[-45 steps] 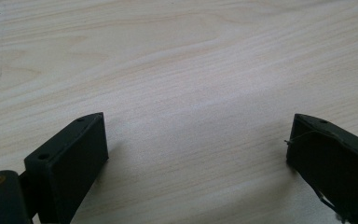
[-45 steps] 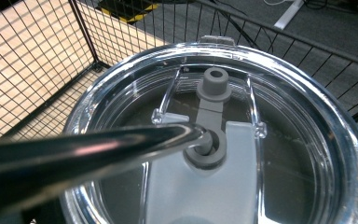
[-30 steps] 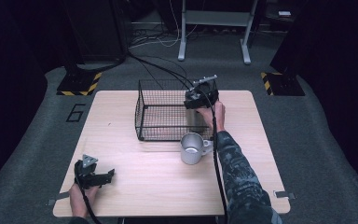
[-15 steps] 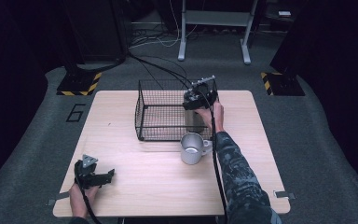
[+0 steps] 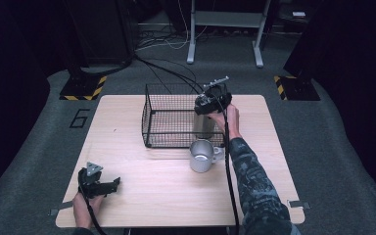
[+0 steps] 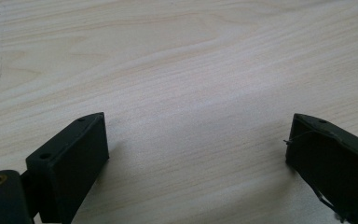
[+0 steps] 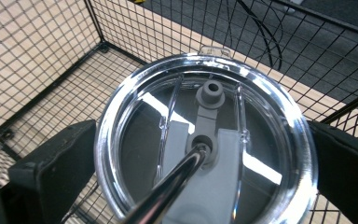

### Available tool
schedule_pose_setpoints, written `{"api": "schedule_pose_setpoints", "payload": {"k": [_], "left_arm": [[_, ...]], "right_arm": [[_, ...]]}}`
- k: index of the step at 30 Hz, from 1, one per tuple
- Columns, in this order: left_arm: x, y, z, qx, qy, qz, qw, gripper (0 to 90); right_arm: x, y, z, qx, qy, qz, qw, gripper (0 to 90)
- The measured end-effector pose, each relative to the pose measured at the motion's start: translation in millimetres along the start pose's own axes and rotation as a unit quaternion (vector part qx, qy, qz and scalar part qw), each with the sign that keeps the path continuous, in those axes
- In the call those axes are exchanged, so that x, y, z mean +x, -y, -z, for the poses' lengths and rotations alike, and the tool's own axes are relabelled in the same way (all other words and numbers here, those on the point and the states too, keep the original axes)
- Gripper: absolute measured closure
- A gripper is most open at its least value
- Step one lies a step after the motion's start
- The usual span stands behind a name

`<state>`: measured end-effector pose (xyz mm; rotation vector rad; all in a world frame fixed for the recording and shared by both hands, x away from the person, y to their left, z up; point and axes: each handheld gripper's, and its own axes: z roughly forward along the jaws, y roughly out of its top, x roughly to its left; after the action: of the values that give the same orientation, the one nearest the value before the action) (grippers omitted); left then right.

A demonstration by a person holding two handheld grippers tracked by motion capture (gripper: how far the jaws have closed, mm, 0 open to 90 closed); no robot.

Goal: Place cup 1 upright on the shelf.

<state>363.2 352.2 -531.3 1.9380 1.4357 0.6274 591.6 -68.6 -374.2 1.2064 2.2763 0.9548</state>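
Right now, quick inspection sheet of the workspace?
Surface: light wood table, bare where the left tool rests.
Job's things: black wire basket at the table's back; steel tumbler with clear lid and metal straw inside its right end; steel mug in front of the basket.
Clutter: nothing seen.
Grippers: left tool open, low at the front left; right tool closed on the tumbler's lid.
Cables: black leads from both tools; more on the floor behind.
Surroundings: dark carpet, floor mark 6, hazard-striped bases, grey stand legs.
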Motion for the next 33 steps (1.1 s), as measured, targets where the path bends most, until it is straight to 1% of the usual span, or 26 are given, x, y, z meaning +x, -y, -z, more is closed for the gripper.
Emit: {"api": "schedule_pose_setpoints", "payload": {"k": [2,4,8,11,13,14,16,17,18,19,20,21,22,26,31,33], "left_arm": [[0.0,0.0,0.0,0.000,0.000,0.000,1.0000,5.3],[0.0,0.0,0.0,0.000,0.000,-0.001,1.0000,5.3],[-0.1,0.0,0.0,0.000,0.000,0.001,1.0000,5.3],[0.0,0.0,0.0,0.000,0.000,0.000,1.0000,5.3],[-0.1,0.0,-0.1,0.000,0.001,0.001,1.0000,5.3],[-0.3,0.1,-0.1,0.000,0.001,0.002,1.0000,5.3],[0.3,-0.1,0.1,0.000,-0.001,-0.002,1.0000,5.3],[0.4,-0.1,0.0,0.001,0.000,-0.002,1.0000,5.4],[0.4,-0.2,0.1,0.001,-0.001,-0.003,1.0000,5.3],[0.4,-0.2,0.1,0.001,-0.001,-0.003,1.0000,5.3],[0.4,-0.2,0.1,0.001,-0.001,-0.003,1.0000,5.3],[0.3,-0.1,-0.1,0.000,0.000,-0.002,1.0000,5.3],[0.4,-0.2,0.0,0.000,0.000,-0.002,1.0000,5.3],[0.4,-0.2,0.0,0.000,-0.001,-0.002,1.0000,5.3],[0.4,-0.2,0.0,0.000,-0.001,-0.002,1.0000,5.3],[0.4,-0.2,-0.1,0.000,0.000,-0.002,1.0000,5.3]], "right_arm": [[0.2,-0.4,5.5,-0.004,-0.001,-0.001,1.0000,0.0],[-0.3,-0.5,10.2,-0.007,-0.002,0.004,1.0000,0.0],[-1.8,0.2,23.3,-0.025,-0.003,0.005,0.9997,0.0],[-1.5,0.9,34.3,-0.035,-0.011,0.004,0.9993,0.0],[-0.9,2.2,43.0,-0.047,-0.029,0.000,0.9985,0.0],[-1.8,2.7,46.2,-0.050,-0.031,0.011,0.9982,0.0],[0.0,3.8,56.4,-0.063,-0.035,0.014,0.9973,0.0],[1.4,4.4,61.3,-0.065,-0.035,0.015,0.9971,0.0],[1.9,4.9,64.2,-0.068,-0.034,0.021,0.9969,0.0],[3.4,5.8,68.4,-0.070,-0.036,0.020,0.9967,0.0],[4.3,7.2,73.2,-0.071,-0.037,0.026,0.9964,0.0],[5.9,8.7,76.8,-0.072,-0.037,0.026,0.9964,0.0],[6.4,10.4,80.5,-0.072,-0.037,0.033,0.9961,0.0],[9.7,19.4,93.7,-0.075,-0.039,0.044,0.9955,0.0],[10.6,35.1,109.2,-0.075,-0.033,0.052,0.9953,0.0],[10.0,44.3,117.1,-0.078,-0.031,0.047,0.9954,0.0]]}}
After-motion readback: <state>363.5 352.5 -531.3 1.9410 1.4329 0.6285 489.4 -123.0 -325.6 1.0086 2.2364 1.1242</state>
